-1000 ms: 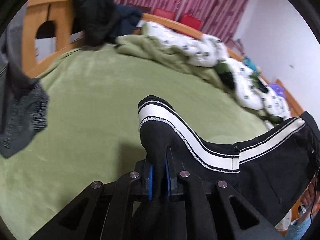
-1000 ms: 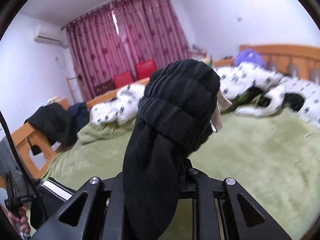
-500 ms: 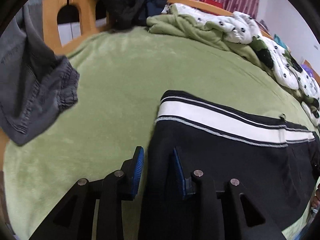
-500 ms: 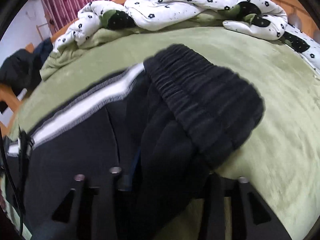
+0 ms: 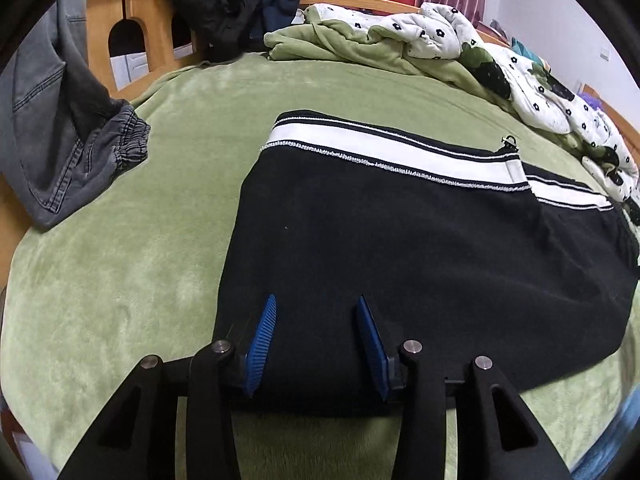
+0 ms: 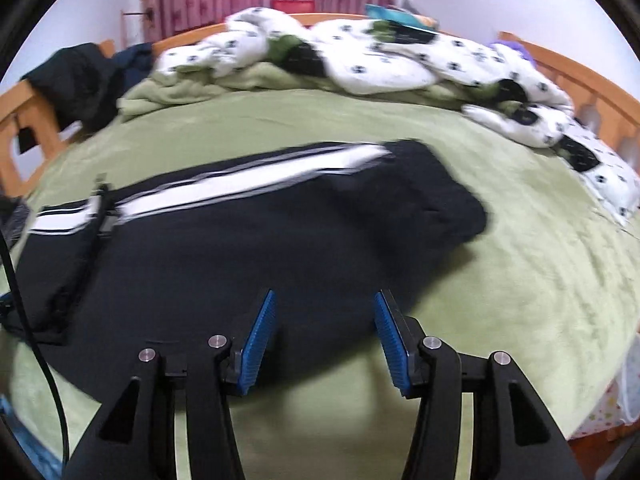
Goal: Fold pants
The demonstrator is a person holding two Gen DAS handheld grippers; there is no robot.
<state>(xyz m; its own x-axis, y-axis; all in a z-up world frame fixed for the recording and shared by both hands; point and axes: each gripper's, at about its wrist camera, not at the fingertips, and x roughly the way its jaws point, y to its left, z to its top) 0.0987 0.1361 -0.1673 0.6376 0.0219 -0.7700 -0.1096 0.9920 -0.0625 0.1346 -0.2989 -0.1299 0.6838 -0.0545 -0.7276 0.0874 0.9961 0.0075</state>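
Black pants (image 5: 400, 240) with a white side stripe (image 5: 380, 152) lie spread flat on the green bed cover (image 5: 140, 272). They also show in the right wrist view (image 6: 248, 248), with the ribbed waistband (image 6: 448, 196) at the right. My left gripper (image 5: 316, 304) is open and empty, just above the pants' near edge. My right gripper (image 6: 324, 300) is open and empty, over the near edge of the pants.
Grey jeans (image 5: 60, 128) hang over the wooden bed frame (image 5: 132, 16) at the left. A dark jacket (image 5: 208, 4) drapes the frame at the back. A crumpled white flowered quilt (image 6: 360, 56) and green blanket (image 5: 340, 44) lie along the far side.
Both grippers held the pants up one second ago. They lowered them onto the bed, opened and let go. The pants now lie flat.
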